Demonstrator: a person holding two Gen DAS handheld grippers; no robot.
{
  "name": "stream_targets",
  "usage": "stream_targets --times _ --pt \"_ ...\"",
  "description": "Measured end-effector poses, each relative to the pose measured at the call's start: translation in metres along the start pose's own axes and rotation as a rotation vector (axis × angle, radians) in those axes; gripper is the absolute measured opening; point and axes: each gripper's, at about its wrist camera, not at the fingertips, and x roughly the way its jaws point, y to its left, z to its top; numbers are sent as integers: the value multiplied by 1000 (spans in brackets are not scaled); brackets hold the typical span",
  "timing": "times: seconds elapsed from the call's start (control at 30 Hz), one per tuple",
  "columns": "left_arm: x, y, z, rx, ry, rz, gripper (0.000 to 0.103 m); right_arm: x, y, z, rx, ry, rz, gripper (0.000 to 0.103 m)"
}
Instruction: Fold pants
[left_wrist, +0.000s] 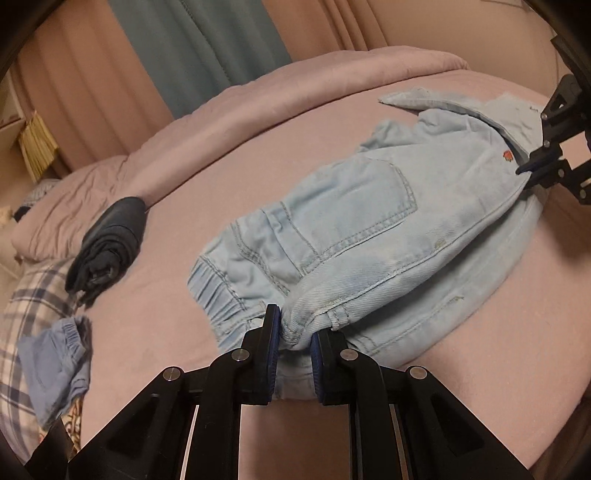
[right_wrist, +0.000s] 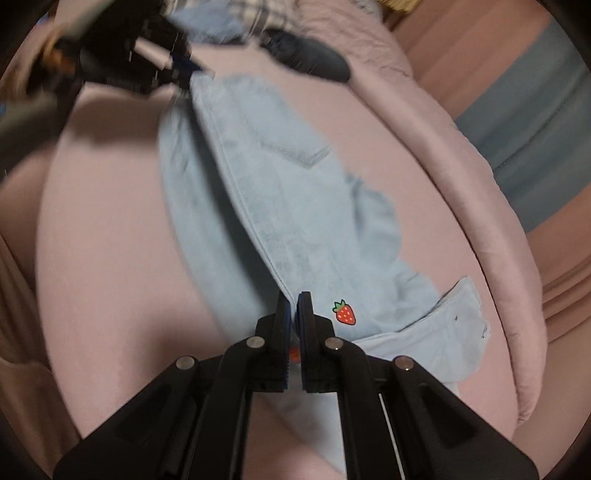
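Light blue denim pants (left_wrist: 369, 221) lie across the pink bed sheet (left_wrist: 177, 206), folded lengthwise with a back pocket facing up. At the elastic waistband end, my left gripper (left_wrist: 293, 325) is shut on a bunched fold of the denim. Near the small strawberry patch (left_wrist: 508, 156), my right gripper (left_wrist: 528, 173) pinches the leg end. In the right wrist view the pants (right_wrist: 288, 206) run away from my right gripper (right_wrist: 294, 302), whose pads clamp the folded edge beside the strawberry patch (right_wrist: 345, 313). The left gripper (right_wrist: 184, 72) is blurred at the far end.
A dark folded garment (left_wrist: 107, 243) lies on the sheet left of the pants. Blue shorts (left_wrist: 55, 362) rest on plaid bedding (left_wrist: 33, 306) at the left edge. A rolled pink duvet (left_wrist: 258, 96) borders the far side, with a teal curtain (left_wrist: 199, 48) behind it.
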Motion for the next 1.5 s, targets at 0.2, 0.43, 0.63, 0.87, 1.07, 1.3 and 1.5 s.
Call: stream_targets --times 0.2,0.43,0.63,0.87,1.07,1.3,1.5 --pt "-30 -8 -5 -24 -38 -21 15 -14 -8 2 38 -6 -19 4" --pt "-11 -26 -26 57 63 -60 15 7 15 -12 12 49 23 10" --pt "-33 -13 -26 44 109 -71 58 6 -18 -15 217 42 143 46" --pt "-50 0 8 -269 14 -296 61 -33 -130 -48 656 -104 119 56" --pt "-8 -66 81 -307 -39 -532 61 27 -237 -50 924 104 -49 56" --pt "38 -137 135 -234 33 -675 60 120 -309 -32 1116 225 56 56" --pt "50 -165 149 -208 60 -707 25 172 -305 -23 1040 401 42 14"
